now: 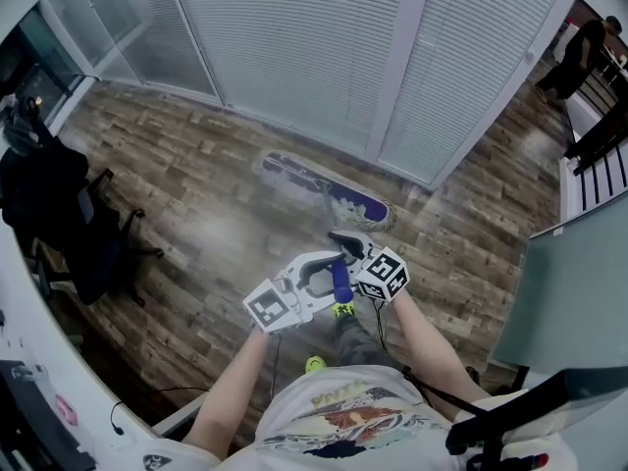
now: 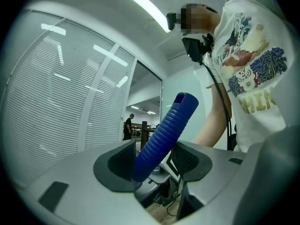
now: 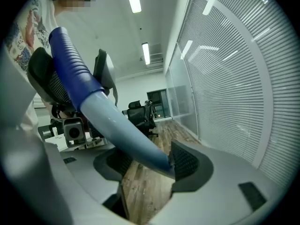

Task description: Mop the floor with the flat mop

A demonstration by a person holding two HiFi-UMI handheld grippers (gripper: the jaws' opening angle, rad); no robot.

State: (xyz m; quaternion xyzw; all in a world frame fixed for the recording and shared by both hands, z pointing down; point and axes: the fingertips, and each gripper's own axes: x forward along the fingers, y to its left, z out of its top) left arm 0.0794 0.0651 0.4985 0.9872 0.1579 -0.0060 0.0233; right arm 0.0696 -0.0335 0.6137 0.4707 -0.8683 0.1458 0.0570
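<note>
Left hand-held gripper (image 2: pixel 154 165) clamped on blue ribbed grip (image 2: pixel 166 135) at the top of the flat mop (image 1: pixel 324 189). Right hand-held gripper (image 3: pixel 150 168) closed round pale-blue shaft (image 3: pixel 122 125) further down. Mop lying flat on wood floor (image 1: pixel 196 204), near window blinds (image 1: pixel 294 47).

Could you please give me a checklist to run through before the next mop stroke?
1. Mop head flat on the wooden floor: ok.
2. Left gripper on the blue grip: grip between the jaws against one pad, gap at the other; clamp cannot tell.
3. Right gripper on the pale pole: pole crosses the jaws, touching one pad; cannot tell.
4. Room ahead: blinds wall stands just beyond the mop head; not ok for a long push.
5. Office chair at the left, apart from the mop head: ok.
</note>
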